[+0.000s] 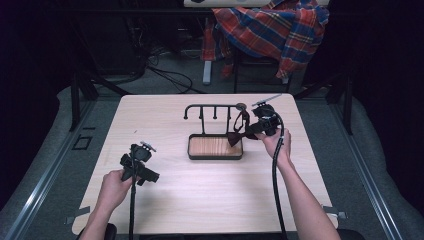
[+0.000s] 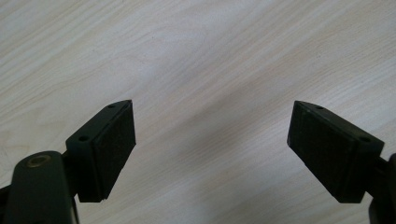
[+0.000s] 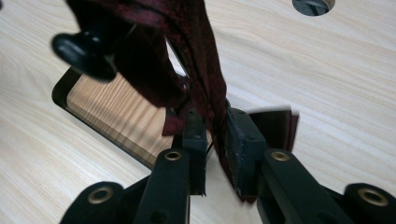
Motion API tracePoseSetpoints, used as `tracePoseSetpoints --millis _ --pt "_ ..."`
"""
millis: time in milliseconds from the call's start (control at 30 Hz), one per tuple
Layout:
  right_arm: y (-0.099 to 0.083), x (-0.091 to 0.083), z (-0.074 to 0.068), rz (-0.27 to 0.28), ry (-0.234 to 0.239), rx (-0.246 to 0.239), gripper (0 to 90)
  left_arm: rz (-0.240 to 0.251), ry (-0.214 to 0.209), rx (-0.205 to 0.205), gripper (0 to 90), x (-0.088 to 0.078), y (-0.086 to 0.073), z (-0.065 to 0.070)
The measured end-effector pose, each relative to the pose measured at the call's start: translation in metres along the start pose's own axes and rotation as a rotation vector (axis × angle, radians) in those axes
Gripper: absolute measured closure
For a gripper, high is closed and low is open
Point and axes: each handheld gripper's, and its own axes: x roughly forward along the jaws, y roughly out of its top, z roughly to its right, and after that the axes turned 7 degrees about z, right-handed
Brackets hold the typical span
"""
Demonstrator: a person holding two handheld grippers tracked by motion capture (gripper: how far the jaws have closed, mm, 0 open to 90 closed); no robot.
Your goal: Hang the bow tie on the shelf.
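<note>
Hanging from the right-hand hook of a black rack [image 1: 210, 107], a dark red bow tie [image 1: 235, 136] droops over the right end of the wooden tray [image 1: 215, 147] at the rack's foot. Gripping the tie's band [image 3: 205, 70] between nearly closed pads, right gripper [image 1: 255, 129], held level beside the rack; slight gap visible on the left pad's side, cloth touching the right pad, firmness of the pinch impossible to tell. Resting low over the bare pale table [image 1: 210, 185] near its front left part, well apart from the rack, left gripper [image 1: 134, 159], jaws spread wide around nothing but wood grain.
</note>
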Motion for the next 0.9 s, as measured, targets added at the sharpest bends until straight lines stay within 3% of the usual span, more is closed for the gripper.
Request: tracePoseSetpoints --millis 533,900 --pt "0.002 -0.015 -0.011 -0.013 -0.012 -0.119 66.1 -0.003 -0.001 0.005 15.3 0.000 0.000 0.000" --pt "-0.001 -0.031 -0.015 -0.016 -0.005 -0.168 51.6 -0.003 0.000 0.005 15.3 0.000 0.000 0.000"
